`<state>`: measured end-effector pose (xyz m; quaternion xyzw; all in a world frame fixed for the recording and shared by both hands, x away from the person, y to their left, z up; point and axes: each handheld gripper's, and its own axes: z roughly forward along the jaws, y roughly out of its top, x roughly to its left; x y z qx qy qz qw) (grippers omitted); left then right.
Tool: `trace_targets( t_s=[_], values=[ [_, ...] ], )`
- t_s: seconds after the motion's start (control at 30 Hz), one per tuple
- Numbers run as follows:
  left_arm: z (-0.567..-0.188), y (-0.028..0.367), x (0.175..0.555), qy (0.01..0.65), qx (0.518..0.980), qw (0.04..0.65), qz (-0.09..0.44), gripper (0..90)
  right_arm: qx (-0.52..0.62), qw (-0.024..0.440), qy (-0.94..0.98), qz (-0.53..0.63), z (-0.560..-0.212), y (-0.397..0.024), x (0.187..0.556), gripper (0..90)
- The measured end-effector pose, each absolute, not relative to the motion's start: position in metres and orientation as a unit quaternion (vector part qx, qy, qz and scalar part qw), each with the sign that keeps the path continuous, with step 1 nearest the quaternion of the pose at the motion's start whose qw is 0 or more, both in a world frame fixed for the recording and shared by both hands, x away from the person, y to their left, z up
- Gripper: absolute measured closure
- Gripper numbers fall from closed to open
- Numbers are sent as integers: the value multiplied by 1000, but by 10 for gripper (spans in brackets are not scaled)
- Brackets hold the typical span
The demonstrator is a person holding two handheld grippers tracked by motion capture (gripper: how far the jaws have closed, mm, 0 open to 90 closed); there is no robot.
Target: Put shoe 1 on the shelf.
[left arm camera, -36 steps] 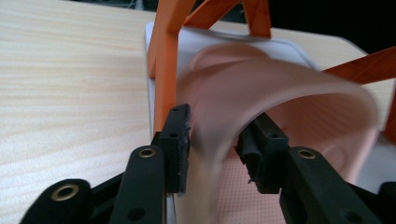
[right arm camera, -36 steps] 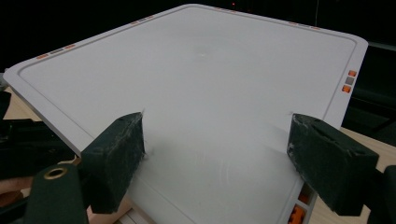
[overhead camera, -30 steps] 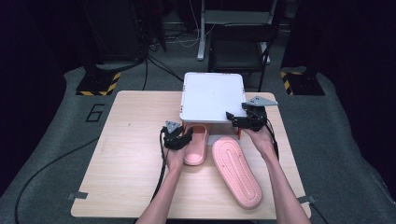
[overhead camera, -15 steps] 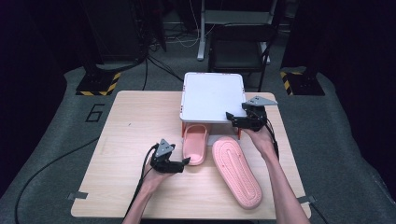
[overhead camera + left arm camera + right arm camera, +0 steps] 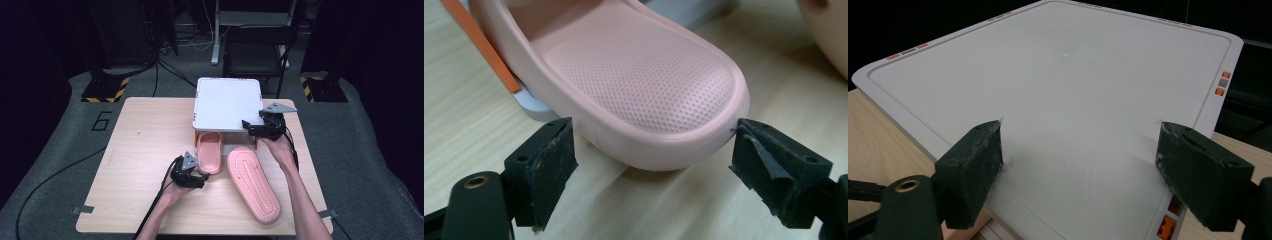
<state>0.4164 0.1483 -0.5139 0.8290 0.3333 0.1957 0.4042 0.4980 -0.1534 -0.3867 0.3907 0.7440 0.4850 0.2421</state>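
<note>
- My left gripper (image 5: 651, 160) sits just short of the pink slipper (image 5: 624, 75)'s heel; its jaws have just been opening, stand wide apart and grip nothing.
- That slipper is soft, dimpled foam, its toe tucked under the white box (image 5: 227, 104).
- The second slipper (image 5: 253, 182) lies sole-up beside it, ribbed.
- My right gripper (image 5: 260, 129) hovers over the box's corner, jaws spread, empty.
- A "6" (image 5: 101, 120) marks the floor left of the box.
</note>
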Motion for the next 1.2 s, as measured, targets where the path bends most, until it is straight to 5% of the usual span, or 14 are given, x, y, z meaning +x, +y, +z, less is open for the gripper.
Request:
trace_targets(
  t_s=[0.57,1.03,1.2],
  values=[
    [-519,134,462,414,783,402,230,182,389,241,746,483,-386,-154,497,187],
    [-519,137,469,421,780,405,225,181,384,242,747,486,-386,-155,498,188],
    [-503,149,455,406,752,474,212,154,390,239,739,495,-386,-155,496,178]
  ],
)
